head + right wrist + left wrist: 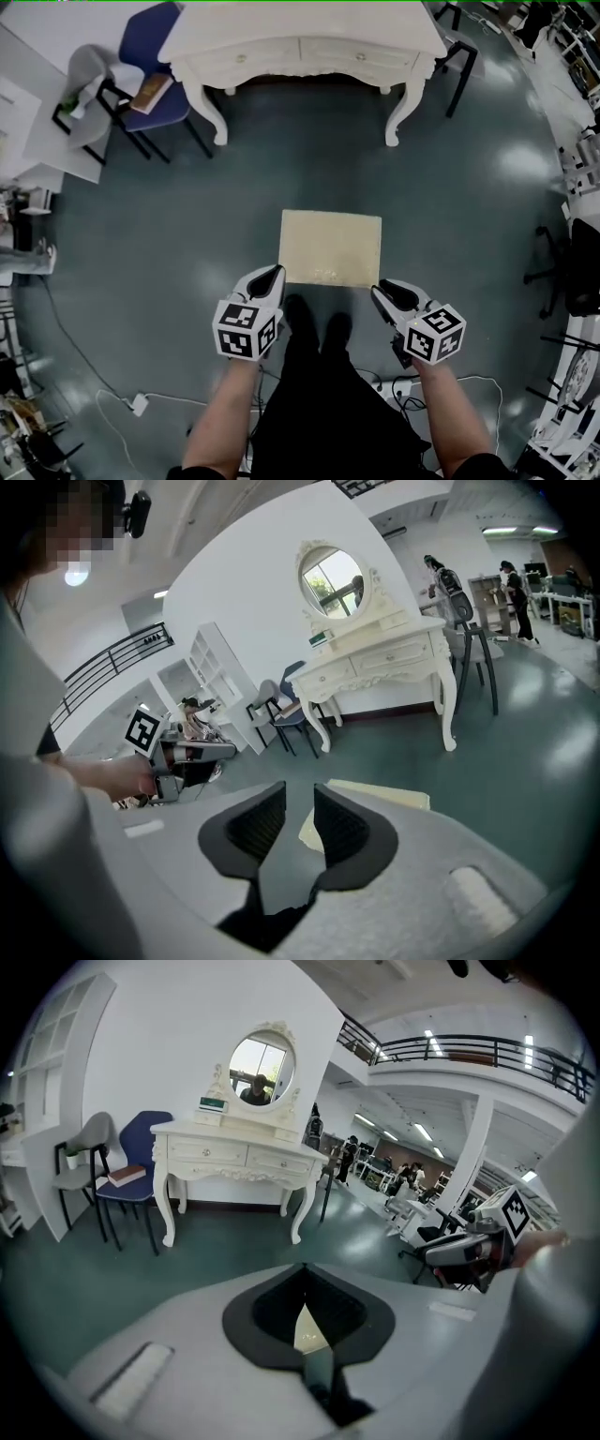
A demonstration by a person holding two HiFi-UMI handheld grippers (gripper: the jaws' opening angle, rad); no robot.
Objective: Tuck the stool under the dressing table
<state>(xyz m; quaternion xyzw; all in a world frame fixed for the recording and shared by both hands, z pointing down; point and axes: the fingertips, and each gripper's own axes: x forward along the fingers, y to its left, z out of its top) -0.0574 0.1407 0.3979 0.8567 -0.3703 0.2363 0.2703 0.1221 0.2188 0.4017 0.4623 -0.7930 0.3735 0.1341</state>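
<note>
Left gripper [270,277] is showing jaws pressed together, empty. Right gripper [382,291] is showing jaws slightly spread, gripping nothing. Stool [330,247] is standing just beyond both, at 12 o'clock. Open floor [309,173] is separating it from the dressing table [300,42], farther at 12.

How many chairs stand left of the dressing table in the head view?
2: a blue chair next to the dressing table, and a grey chair further left. Others may be hidden.
</note>
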